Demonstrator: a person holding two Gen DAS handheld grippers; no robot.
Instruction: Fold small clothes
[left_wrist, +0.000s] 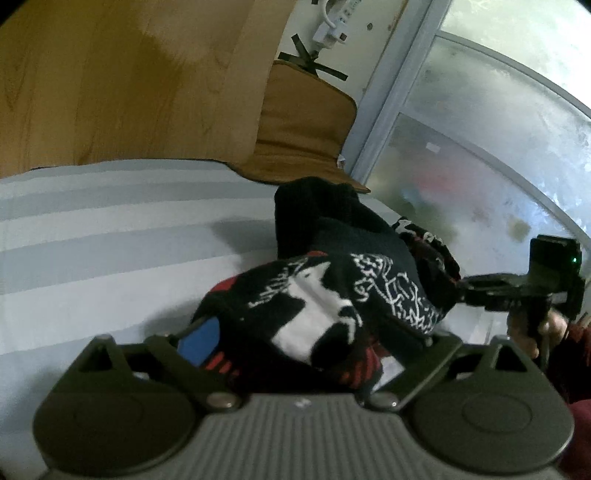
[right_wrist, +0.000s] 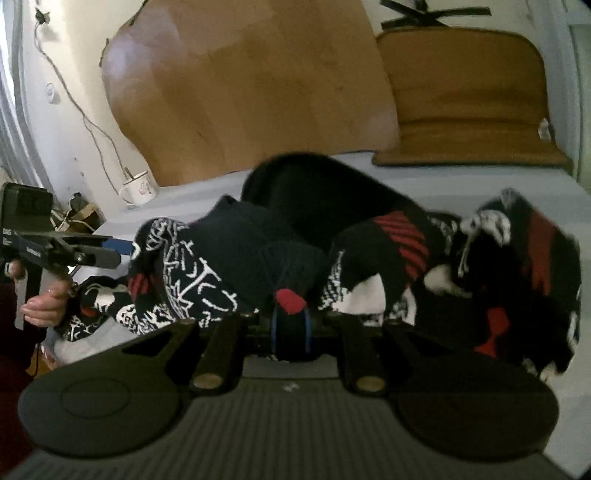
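Where the striped sheet (left_wrist: 110, 229) runs up to a wooden board (left_wrist: 110, 74), heaped on the sheet's right half: a black garment (left_wrist: 332, 280) knitted with white and red figures, crumpled, not yet folded. Clamped on a dark fold with a red patch, over the sheet's near edge: the right gripper (right_wrist: 290, 328), blue pads drawn close with cloth pinched between. Spread wide, also at the sheet's near edge: the left gripper (left_wrist: 310, 343), one blue pad (left_wrist: 199, 341) showing, the garment bulging into the gap; cannot tell whether the other pad meets cloth. Wrapped around each handle: a hand, the right (left_wrist: 546, 328) off the sheet's right side, the left (right_wrist: 40, 306) off its left. At the sheet's far right corner, propped against the wall: a brown cushion (left_wrist: 306, 122). Just past the sheet's far left corner: a white mug (right_wrist: 138, 188). Beyond the sheet's right side: a frosted window (left_wrist: 480, 147).
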